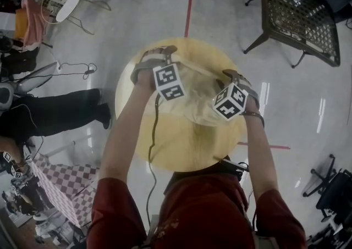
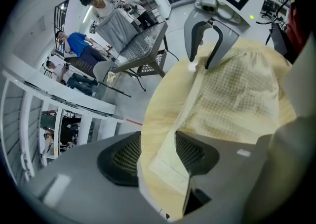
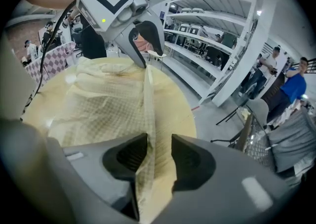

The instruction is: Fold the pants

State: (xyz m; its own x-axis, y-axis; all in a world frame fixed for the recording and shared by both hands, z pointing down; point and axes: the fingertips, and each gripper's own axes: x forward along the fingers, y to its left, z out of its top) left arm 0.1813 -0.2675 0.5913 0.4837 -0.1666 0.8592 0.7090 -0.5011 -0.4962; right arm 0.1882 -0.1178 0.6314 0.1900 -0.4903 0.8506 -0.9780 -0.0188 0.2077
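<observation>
Pale yellow checked pants lie bunched on a round yellow table. In the head view my left gripper is at the pants' far left edge and my right gripper at their right edge. In the left gripper view the left gripper stands open, with a hem of the pants passing loosely between its pads; the right gripper shows beyond. In the right gripper view the right gripper is open around a raised fold of the pants, with the left gripper opposite.
A black mesh metal chair stands beyond the table at the right. A seated person's dark legs reach toward the table's left side, near a checked cloth. A red floor line runs away. White shelves stand behind.
</observation>
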